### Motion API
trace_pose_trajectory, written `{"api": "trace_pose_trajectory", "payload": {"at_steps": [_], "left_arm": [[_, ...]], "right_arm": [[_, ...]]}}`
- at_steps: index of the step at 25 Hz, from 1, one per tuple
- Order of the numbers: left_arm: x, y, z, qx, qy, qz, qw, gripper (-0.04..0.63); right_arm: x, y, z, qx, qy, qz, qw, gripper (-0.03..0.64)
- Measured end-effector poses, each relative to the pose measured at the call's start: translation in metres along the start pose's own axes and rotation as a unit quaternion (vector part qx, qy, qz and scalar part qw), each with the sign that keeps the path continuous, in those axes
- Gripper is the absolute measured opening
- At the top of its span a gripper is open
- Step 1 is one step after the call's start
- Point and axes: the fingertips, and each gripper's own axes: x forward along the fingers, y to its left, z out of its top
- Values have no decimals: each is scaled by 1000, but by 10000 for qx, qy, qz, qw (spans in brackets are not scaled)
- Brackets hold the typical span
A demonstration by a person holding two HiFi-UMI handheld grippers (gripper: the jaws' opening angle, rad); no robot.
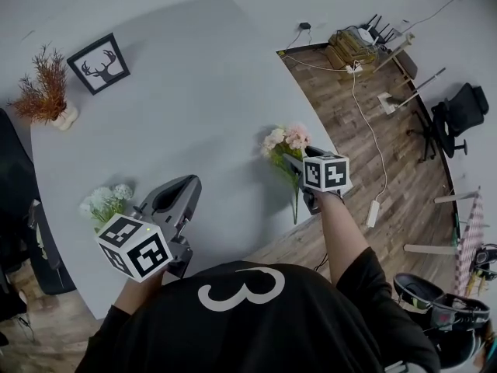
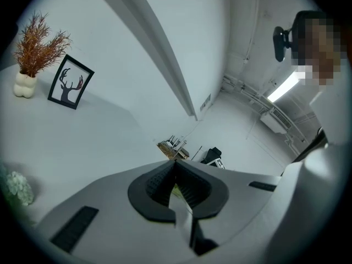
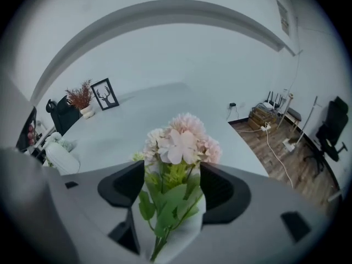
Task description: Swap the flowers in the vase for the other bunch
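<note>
A bunch of pink and cream flowers [image 1: 286, 142] lies near the right edge of the white table [image 1: 202, 92], its green stem reaching over the edge. My right gripper [image 1: 299, 162] hangs over it. In the right gripper view the bunch [image 3: 179, 142] stands between the two pads, which are wide apart and do not press on it. A white-green bunch [image 1: 105, 200] lies at the left, beside my left gripper [image 1: 185, 183], whose jaws meet at the tips [image 2: 176, 166]. A small white vase [image 1: 64, 117] with a dried red-brown plant [image 1: 45, 84] stands at the far left.
A black-framed deer picture [image 1: 99, 62] stands beside the vase. Right of the table's curved edge is wooden floor with cables, a power strip [image 1: 373, 212], a box of routers [image 1: 353, 45] and a black office chair [image 1: 462, 107].
</note>
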Motion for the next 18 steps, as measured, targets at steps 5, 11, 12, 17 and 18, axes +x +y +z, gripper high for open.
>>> {"api": "trace_pose_trajectory", "payload": {"at_steps": [5, 11, 12, 17, 18], "left_arm": [[-4, 8, 4, -26, -61, 53, 10000, 11], [-5, 12, 2, -103, -15, 114, 9999, 11], [-5, 14, 1, -105, -14, 123, 9999, 11], [-5, 16, -1, -129, 7, 180, 9998, 11], [-5, 17, -2, -137, 20, 196, 9997, 11]], "right_arm": [[21, -6, -11, 360, 298, -126, 9988, 305], [35, -14, -15, 435, 416, -311, 9977, 305], [37, -15, -16, 434, 430, -336, 9976, 305], [43, -14, -20, 473, 454, -306, 9974, 285], [44, -14, -20, 454, 451, -297, 9975, 278]]}}
